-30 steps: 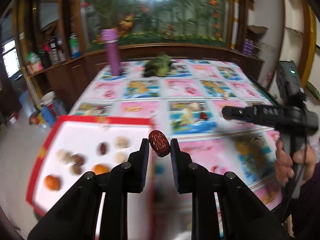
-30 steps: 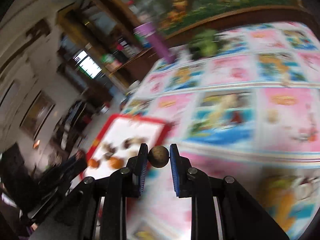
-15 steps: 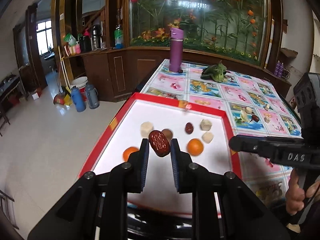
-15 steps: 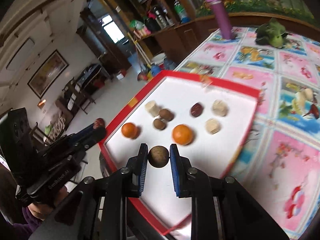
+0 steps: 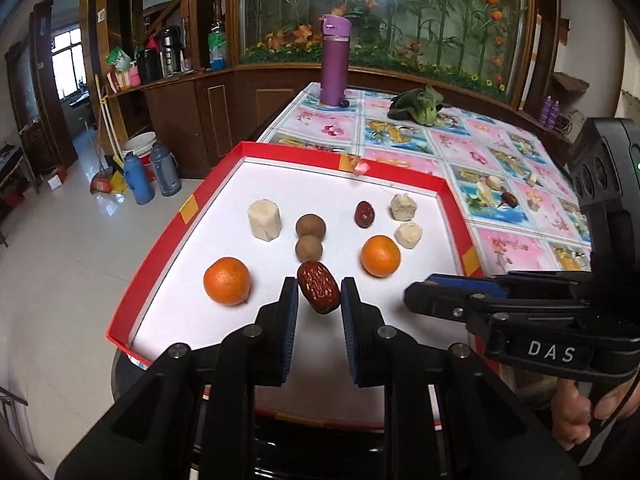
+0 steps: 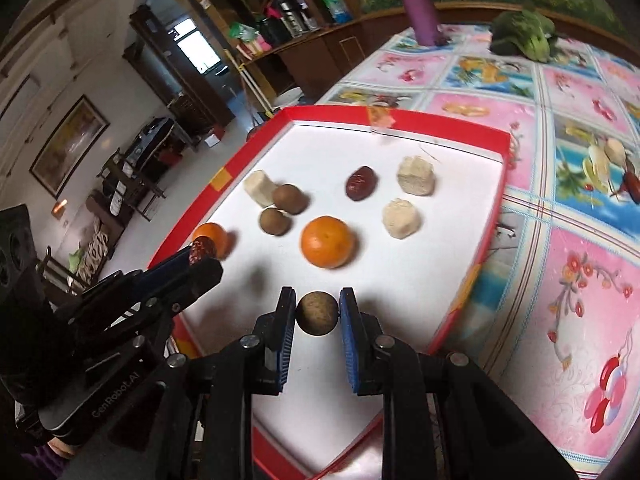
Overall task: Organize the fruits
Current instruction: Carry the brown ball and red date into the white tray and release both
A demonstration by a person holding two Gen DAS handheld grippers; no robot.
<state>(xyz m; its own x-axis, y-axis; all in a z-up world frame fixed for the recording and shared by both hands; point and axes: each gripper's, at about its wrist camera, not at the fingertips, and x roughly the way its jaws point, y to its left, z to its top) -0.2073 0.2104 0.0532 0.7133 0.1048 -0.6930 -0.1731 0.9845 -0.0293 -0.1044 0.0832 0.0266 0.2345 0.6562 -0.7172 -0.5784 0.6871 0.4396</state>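
Note:
A red-rimmed white tray [image 5: 454, 204] [image 6: 502, 168] holds two oranges [image 5: 227, 281] [image 5: 380, 255], two brown longans [image 5: 310, 226], a red date [image 5: 364, 213] and pale chunks [image 5: 263, 219]. My left gripper [image 5: 319, 293] is shut on a wrinkled red date [image 5: 319, 286] above the tray's near part; it also shows in the right wrist view [image 6: 200, 258]. My right gripper [image 6: 318, 312] is shut on a brown longan [image 6: 318, 313] over the tray's near edge; it shows in the left wrist view [image 5: 416, 300].
The table wears a pink and blue picture cloth [image 5: 504, 184]. A purple bottle [image 5: 335, 66] and a green vegetable [image 5: 418, 106] stand at its far end. More fruit pieces [image 6: 618, 164] lie on the cloth right of the tray. Floor drops off to the left.
Both grippers have come in lower and closer over the tray's near part, each still holding its fruit. The tray's fruits have not moved.

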